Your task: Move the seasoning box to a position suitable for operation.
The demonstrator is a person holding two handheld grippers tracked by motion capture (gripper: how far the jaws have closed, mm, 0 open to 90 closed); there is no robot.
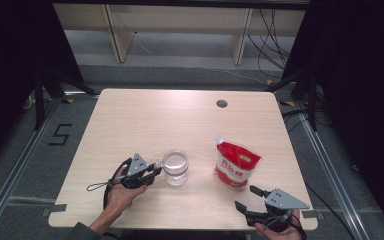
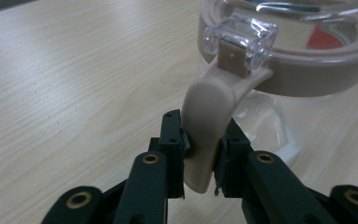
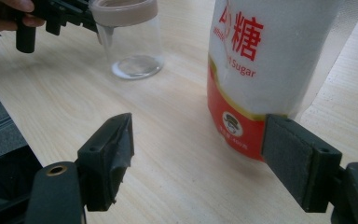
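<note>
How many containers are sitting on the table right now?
2. The clear jar stands left of the table's centre, the left gripper clamped on its lid's beige tab. The sugar pouch stands to its right, ahead of the open right gripper.

Left gripper [image 1: 156, 167]: held level in the left hand [image 1: 121, 192] at the jar's left side, jaws clamped on the jar's beige lid tab [image 2: 205, 130]. Right gripper [image 1: 247, 197]: held in the right hand [image 1: 280, 231] near the jar's lower right, jaws spread wide with nothing between them.
</note>
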